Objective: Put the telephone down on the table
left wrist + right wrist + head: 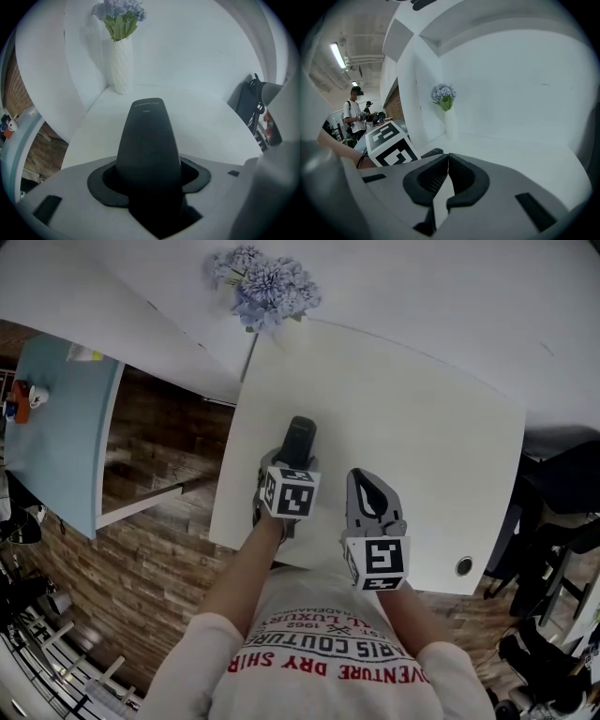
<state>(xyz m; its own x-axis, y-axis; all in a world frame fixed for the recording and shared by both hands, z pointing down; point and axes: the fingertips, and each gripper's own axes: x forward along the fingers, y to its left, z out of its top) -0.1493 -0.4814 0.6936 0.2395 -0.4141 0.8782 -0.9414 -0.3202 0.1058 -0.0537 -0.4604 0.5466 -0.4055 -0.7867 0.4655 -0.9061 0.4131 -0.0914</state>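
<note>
Left tongs (pixel 149 180) are clamped on the near end of the telephone (pixel 299 437), a dark tapered handset. The pads sit on both its sides, so the jaws stand fairly wide around its body. Its free end points to 12 o'clock, toward the white vase (pixel 121 65) of pale blue flowers (pixel 267 285) at the desk's far edge.

In the head view the telephone is over the near left part of the white desk (pixel 422 427), at about 7 o'clock from the desk's middle. It looks low, but I cannot tell whether it touches the surface.

Right tongs (pixel 446 159) are at 3 o'clock of the left pair, jaws together at the tips and nothing between them.

Progress, as I judge it: handset carried over the desk and close to it. Left to do: settle it flat, open the left jaws, draw away.
</note>
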